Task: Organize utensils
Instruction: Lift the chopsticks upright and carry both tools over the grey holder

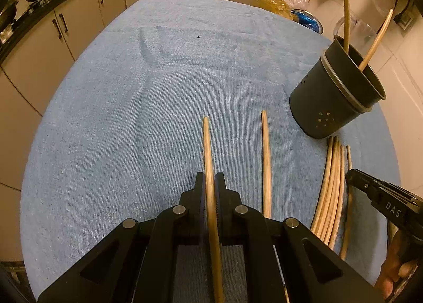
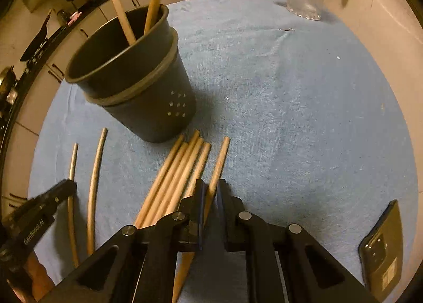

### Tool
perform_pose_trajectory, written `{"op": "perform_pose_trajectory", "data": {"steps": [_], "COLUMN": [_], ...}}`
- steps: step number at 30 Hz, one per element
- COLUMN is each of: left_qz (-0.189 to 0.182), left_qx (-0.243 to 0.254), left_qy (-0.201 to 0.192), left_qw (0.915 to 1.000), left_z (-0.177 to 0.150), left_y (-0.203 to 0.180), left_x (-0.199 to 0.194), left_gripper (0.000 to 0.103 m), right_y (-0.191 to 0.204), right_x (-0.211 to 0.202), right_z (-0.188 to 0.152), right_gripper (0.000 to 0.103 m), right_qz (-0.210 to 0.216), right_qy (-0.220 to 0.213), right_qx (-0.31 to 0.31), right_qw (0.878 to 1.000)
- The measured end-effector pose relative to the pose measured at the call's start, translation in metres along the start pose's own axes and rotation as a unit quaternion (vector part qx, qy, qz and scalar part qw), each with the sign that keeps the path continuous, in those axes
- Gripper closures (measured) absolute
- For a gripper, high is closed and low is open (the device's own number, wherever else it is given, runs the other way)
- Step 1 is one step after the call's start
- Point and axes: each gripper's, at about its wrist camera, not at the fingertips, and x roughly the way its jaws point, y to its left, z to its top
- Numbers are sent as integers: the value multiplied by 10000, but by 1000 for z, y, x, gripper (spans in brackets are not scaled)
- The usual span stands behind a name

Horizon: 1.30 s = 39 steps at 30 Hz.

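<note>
Gripping now: each claw pinches one chopstick over the blue cloth (image 1: 111, 123).
Left gripper (image 1: 210, 184): jaws closed on a chopstick (image 1: 207, 149), well to the left of the dark holder (image 1: 330, 97).
Right gripper (image 2: 210, 192): jaws closed on a single chopstick (image 2: 220, 163), just in front of the holder.
Loose bundle (image 2: 179, 168): chopsticks lying together, tips near the holder's base.
Holder: upright, two chopsticks (image 2: 119, 7) standing inside.
Phone (image 2: 383, 247): far right of the holder.

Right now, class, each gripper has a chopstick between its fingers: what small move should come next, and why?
Probably lift the left gripper with its chopstick toward the cup. It looks closed on the stick, and the cup stands upright with two sticks already inside and room left.
</note>
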Motion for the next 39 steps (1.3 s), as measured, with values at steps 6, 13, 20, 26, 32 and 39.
{"op": "perform_pose_trajectory", "data": {"steps": [6, 13, 20, 26, 32, 39], "left_qz": [35, -80, -393, -554, -633, -706], "left_qx": [-57, -83, -129, -74, 2, 95], "left_qy": [101, -36, -669, -1272, -1626, -1822], "left_qw": [9999, 9999, 9969, 9903, 9847, 9807], "left_z": [2, -2, -9, -15, -22, -28], "left_y": [1, 0, 2, -4, -12, -20], "left_x": [-1, -8, -58, -110, -144, -167], "left_gripper": [97, 97, 97, 97, 97, 97], "right_y": [-11, -23, -31, -26, -27, -29], "right_x": [-3, -4, -50, -96, -131, -157], "right_z": [-6, -5, -22, -36, -53, -64], "right_gripper": [94, 96, 96, 96, 96, 96], "right_qz": [49, 620, 1279, 1530, 1687, 1782], "right_qy": [22, -68, -784, -1611, -2313, -2611], "right_qx": [46, 348, 429, 289, 198, 199], "right_qw": [10000, 9974, 9878, 9746, 9579, 9485]}}
